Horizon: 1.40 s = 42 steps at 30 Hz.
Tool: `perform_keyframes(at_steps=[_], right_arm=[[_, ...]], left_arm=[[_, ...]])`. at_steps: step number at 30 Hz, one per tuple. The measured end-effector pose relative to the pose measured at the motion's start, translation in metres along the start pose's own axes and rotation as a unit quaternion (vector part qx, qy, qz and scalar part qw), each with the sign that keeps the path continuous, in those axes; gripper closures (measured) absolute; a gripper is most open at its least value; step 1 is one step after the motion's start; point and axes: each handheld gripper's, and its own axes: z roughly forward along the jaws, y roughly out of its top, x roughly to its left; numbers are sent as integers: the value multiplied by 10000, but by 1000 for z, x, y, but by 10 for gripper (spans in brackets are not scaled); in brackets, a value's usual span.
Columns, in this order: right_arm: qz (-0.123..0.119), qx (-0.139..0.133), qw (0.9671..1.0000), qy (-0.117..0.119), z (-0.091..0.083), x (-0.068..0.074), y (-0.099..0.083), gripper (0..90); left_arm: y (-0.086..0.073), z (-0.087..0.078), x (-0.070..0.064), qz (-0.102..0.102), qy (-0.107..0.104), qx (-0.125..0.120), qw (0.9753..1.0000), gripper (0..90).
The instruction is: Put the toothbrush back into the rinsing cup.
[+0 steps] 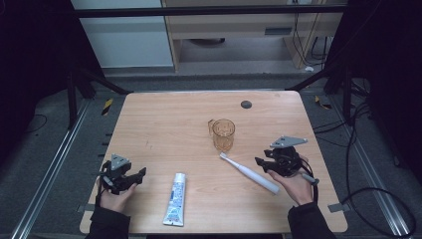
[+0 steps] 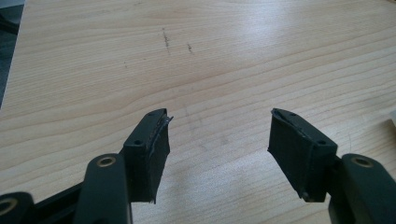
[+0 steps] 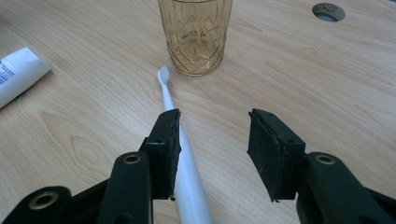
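The wooden table (image 1: pixel 164 119) took up most of the scene, its far side bare but for a small dark hole (image 1: pixel 246 104) near the far edge. Next in size, the amber glass cup (image 1: pixel 223 134) stood upright at mid-table, handle turned away. The toothpaste tube (image 1: pixel 175 199) lay flat near the front edge, just beside the left gripper (image 1: pixel 138 178), which sat on its hand with jaws spread over nothing but bare wood. The white toothbrush (image 1: pixel 250 174) lay slanted, its head just short of the cup's base, its handle end running toward the right gripper (image 1: pixel 259 163). That gripper's jaws stood apart too, one of them already right alongside the brush handle. The risk, as I saw it: the handle was smooth and round, so a closing jaw could roll it aside, or shove its head into the cup and knock it
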Motion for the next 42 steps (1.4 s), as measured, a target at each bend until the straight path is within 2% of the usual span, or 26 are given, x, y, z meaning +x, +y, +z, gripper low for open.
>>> perform_keyframes(at_steps=[13,20,30,42], right_arm=[[-284,287,9991,121,22,11,26,522],[-433,529,9974,230,37,19,32,521],[-457,901,9944,306,56,18,25,522],[-525,1327,9890,395,67,19,15,521]], left_arm=[[0,1,0,2,-64,8,10000,378],[1,2,0,4,-88,17,10000,379],[1,2,-1,46,-84,32,9999,379],[2,2,-1,53,-88,46,9999,379]])
